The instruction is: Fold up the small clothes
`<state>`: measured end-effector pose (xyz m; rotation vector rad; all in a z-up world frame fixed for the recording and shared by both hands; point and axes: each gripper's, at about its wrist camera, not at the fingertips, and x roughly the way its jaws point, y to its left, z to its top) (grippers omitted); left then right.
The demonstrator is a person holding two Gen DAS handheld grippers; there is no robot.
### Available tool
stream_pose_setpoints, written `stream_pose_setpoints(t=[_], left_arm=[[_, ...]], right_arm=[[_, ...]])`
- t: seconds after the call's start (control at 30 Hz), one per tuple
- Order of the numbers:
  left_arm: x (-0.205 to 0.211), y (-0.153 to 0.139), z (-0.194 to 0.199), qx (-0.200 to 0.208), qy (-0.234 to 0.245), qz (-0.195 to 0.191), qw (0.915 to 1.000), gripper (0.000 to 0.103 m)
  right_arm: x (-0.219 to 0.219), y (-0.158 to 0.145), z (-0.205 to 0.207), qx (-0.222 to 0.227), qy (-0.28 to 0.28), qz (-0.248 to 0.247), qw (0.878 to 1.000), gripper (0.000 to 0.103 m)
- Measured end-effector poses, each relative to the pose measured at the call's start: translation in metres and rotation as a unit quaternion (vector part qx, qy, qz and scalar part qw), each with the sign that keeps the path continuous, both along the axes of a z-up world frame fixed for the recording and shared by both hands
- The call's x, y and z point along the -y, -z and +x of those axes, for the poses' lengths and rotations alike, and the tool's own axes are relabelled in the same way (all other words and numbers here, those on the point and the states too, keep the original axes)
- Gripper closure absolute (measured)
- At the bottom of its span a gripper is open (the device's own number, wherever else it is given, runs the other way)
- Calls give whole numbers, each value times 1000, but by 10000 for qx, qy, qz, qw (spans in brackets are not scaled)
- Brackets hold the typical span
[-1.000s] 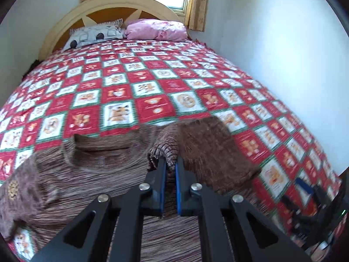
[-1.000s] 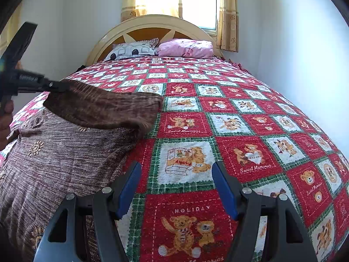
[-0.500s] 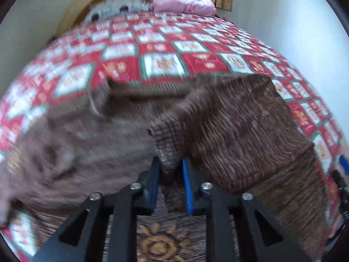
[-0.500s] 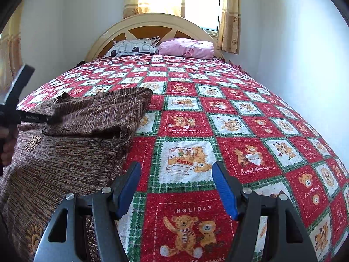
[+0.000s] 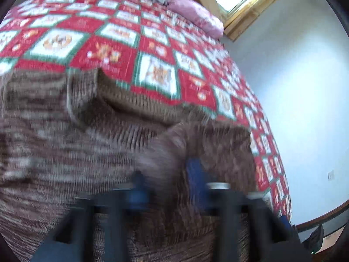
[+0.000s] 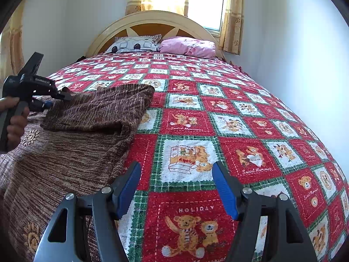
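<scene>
On the bed's near left part lay a brown knit sweater (image 6: 65,152), spread flat over the red and white teddy bear blanket (image 6: 218,113). One sleeve (image 6: 98,109) of the sweater was folded back across its body, so the sleeve made a thick second layer on top. Small sun shapes were stitched on the sweater near its left edge.

The left gripper (image 6: 54,97) was at the far left side of the bed, held in a hand (image 6: 14,122). Its tip touched the cuff end of the folded sleeve. From its own camera the picture was very blurry. The two blue pads (image 5: 195,172) seemed a little apart with brown cloth between them, but I could not tell if they were pinching the cloth or had let it go.

The right gripper (image 6: 176,187) was over the near edge of the bed, just beside the sweater's right edge. Its jaws were spread wide with nothing between them. Under them lay a white square with bears and a red square with the word HOLIDAY.

At the far end of the bed, by the round wooden headboard (image 6: 152,21), sat a grey and white pillow (image 6: 135,44) and a pink pillow (image 6: 189,47), side by side. Behind them was a bright window (image 6: 205,2) with yellow curtains (image 6: 232,15).
</scene>
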<state>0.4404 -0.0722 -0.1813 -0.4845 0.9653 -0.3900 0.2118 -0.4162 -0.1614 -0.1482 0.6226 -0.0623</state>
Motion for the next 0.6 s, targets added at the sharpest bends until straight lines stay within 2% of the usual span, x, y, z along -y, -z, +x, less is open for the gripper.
stream_pose_setpoints(t=[0.07, 0.13, 0.17, 0.2, 0.23, 0.27, 0.3, 0.33, 0.4, 0.5, 0.57, 0.6], left_arm=[[3, -14, -12, 515, -83, 365, 9980, 93], [13, -28, -31, 1167, -12, 935, 9888, 93], [15, -31, -37, 1335, -11, 1131, 9846, 90], [21, -29, -43, 1416, -92, 1506, 9783, 84], [22, -24, -40, 1329, -145, 1752, 9754, 72], [22, -18, -33, 1167, -187, 1962, 9734, 47], [22, -7, -27, 882, -265, 2222, 9706, 40], [20, 1, -24, 701, -291, 2316, 9699, 43], [16, 10, -22, 470, -281, 2224, 9734, 45], [17, 2, -32, 522, 3, 1920, 9800, 47], [23, 6, -34, 370, 295, 1728, 9838, 82], [28, 11, -35, 241, 376, 1831, 9821, 85]], right_arm=[[1, 0, 0, -11, 1, 27, 10000, 35], [1, 0, 2, -33, 2, 13, 10000, 35], [0, 1, 2, -49, 4, -13, 10000, 35], [-1, 2, 3, -62, 3, -38, 10000, 35], [-1, 2, 4, -71, 0, -55, 10000, 35], [-1, 3, 4, -82, -4, -72, 9999, 34], [-2, 3, 4, -83, -1, -78, 9999, 34], [-2, 3, 4, -81, 5, -76, 9999, 34], [-1, 3, 4, -77, 13, -54, 10000, 34], [-2, 4, 5, -104, 9, -64, 9999, 34], [-3, 5, 6, -131, 3, -102, 9999, 34], [-3, 5, 6, -130, 1, -113, 9999, 34]])
